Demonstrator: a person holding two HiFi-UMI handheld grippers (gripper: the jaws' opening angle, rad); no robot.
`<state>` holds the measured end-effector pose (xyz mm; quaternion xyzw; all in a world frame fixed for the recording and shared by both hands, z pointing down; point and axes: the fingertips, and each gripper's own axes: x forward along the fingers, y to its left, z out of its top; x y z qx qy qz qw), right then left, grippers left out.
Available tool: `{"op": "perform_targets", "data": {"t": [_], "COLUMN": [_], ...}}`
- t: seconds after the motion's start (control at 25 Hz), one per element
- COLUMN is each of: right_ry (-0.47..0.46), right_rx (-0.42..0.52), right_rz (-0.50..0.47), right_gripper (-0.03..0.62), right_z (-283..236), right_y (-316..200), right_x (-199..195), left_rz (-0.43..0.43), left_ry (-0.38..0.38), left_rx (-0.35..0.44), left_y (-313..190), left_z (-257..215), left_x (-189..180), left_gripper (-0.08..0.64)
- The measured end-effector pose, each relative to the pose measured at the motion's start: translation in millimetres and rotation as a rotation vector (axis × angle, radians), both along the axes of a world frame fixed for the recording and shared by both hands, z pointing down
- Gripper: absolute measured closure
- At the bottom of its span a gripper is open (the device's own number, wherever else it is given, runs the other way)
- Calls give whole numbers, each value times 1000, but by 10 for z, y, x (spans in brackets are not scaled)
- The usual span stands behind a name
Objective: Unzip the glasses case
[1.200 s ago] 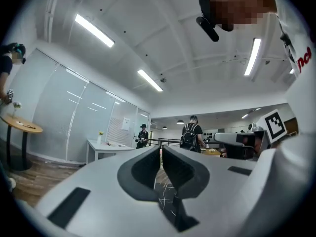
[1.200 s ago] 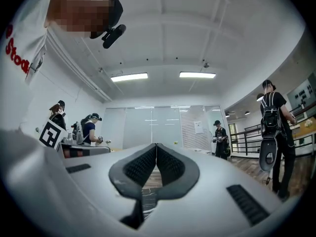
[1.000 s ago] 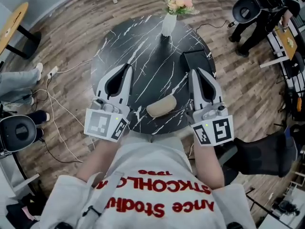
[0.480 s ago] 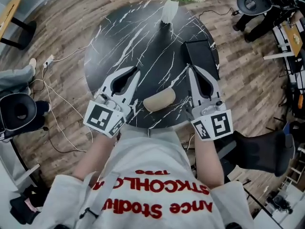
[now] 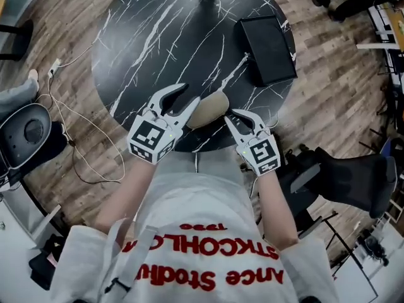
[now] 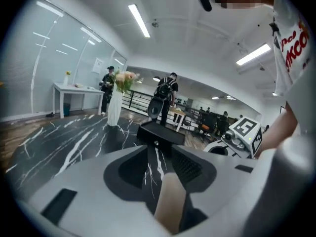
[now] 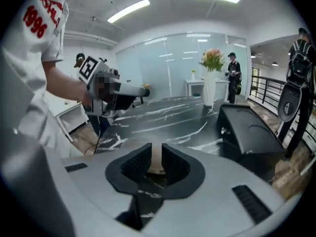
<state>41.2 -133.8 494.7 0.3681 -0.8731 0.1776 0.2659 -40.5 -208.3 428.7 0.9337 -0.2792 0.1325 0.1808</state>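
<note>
the person wears a loose white t-shirt (image 5: 202,223) with short sleeves (image 7: 47,14). red block lettering (image 5: 208,262) runs in rows across the chest, upside down from the head view, and red print marks the sleeves too. a pale strap (image 5: 118,254) with a dark buckle (image 5: 117,281) lies down the left side of the chest.

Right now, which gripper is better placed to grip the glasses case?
Probably the left gripper: one end of the glasses case lies between its opening jaws. The right gripper, jaws opening too, sits just short of it.
</note>
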Motion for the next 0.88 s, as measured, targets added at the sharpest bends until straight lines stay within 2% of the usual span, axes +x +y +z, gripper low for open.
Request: {"op": "perform_targets", "data": {"t": [0.08, 0.2, 0.28, 0.4, 0.52, 0.64, 0.76, 0.88], "right_ry": [71, 149, 150, 161, 184, 199, 204, 211], "right_rx": [-50, -84, -100, -114, -113, -109, -109, -99], "right_rz": [-34, -72, -102, -147, -163, -172, -200, -234], "right_gripper": [501, 460, 440, 404, 396, 396, 396, 396], "right_z": [303, 594, 685, 755, 790, 793, 793, 795], "right_y": [140, 195, 206, 262, 264, 219, 166, 75], "right_x": [39, 87, 58, -29, -89, -92, -99, -127], "left_rz": [72, 189, 250, 331, 403, 408, 391, 332], "left_ry": [-58, -116, -146, -179, -204, -186, -207, -249], "left_rx": [-38, -50, -88, -198, -251, -317, -322, -322], "left_y": [77, 180, 258, 414, 514, 508, 488, 450], "left_z": [292, 601, 785, 1058, 1232, 1281, 1274, 1286], "left_x": [106, 279, 362, 423, 483, 514, 488, 444], "left_gripper": [414, 399, 384, 330, 300, 299, 299, 298]}}
